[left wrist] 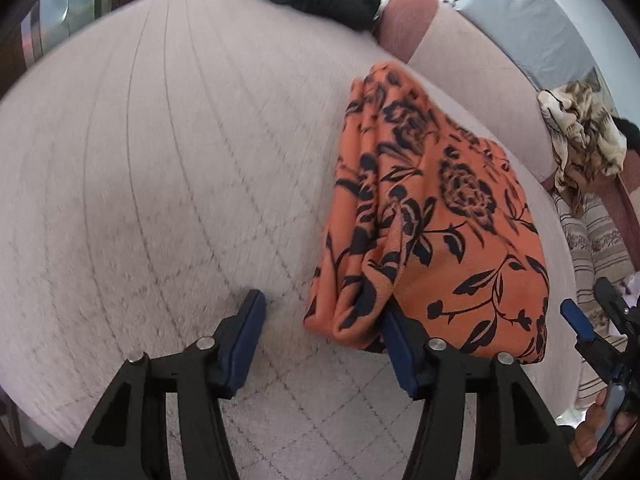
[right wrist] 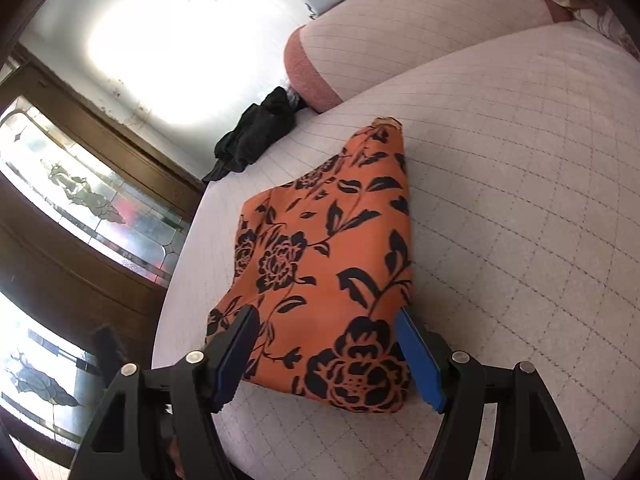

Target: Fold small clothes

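Observation:
An orange garment with black flowers point(left wrist: 440, 208) lies folded into a long narrow shape on the pale quilted bed point(left wrist: 160, 160). My left gripper point(left wrist: 320, 320) stands open at the garment's near left corner. Its right finger is tucked against the cloth's edge fold and its left finger is over bare quilt. In the right wrist view the same garment point(right wrist: 328, 248) stretches away from my right gripper point(right wrist: 324, 332), which is open wide and straddles the near end without pressing on it. One blue pad point(left wrist: 573, 320) of the right gripper shows at the left view's right edge.
A black garment point(right wrist: 256, 136) lies crumpled at the bed's far edge beside a pink bolster point(right wrist: 308, 68). A tan patterned cloth point(left wrist: 584, 136) is heaped at the right. Dark wooden doors with patterned glass point(right wrist: 92, 200) stand past the bed's left side. A hand point(left wrist: 600, 412) shows at lower right.

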Demonstrator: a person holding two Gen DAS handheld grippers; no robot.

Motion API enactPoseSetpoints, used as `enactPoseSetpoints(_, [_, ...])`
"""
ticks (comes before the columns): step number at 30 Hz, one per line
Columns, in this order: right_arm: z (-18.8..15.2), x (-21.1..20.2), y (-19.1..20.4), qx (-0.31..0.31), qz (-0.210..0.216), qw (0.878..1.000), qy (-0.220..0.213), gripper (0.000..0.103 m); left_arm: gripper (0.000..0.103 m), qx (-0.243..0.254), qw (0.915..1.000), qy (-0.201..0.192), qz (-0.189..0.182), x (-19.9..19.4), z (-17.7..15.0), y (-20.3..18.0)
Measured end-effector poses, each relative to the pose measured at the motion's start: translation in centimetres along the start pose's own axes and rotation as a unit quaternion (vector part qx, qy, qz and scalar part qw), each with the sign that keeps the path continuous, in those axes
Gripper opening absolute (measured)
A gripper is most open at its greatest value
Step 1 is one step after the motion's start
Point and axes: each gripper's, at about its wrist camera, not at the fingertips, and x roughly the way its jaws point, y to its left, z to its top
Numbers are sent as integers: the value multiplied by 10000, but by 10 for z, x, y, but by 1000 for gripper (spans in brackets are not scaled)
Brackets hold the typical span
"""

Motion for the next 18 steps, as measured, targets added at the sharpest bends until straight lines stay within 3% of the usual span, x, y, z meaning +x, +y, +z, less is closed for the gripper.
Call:
enactPoseSetpoints(3, [3,7,17,-122,209,9997,80,74,51,-8,9999,-44,-155,-20,3,-5])
enactPoseSetpoints(6, [5,14,28,-234,372,9989,166,74,51,-77,9990,-109,-415,-36,6,-2])
enactPoseSetpoints(9, [7,24,32,-325,380,9985,211,75,60,-23,9980,-74,-634,-40,27,-6])
enactPoseSetpoints(11, [9,29,27,-213,433,9985,245,75,66,171,9980,-91,-598,-32,49,-17])
enactPoseSetpoints(17, [10,30,14,-97,551,9982,237,75,65,529,9961,-6,-712,25,120,-54])
enactPoseSetpoints(18, [10,29,11,-97,548,9982,230,75,53,668,9964,-26,-528,37,132,-58])
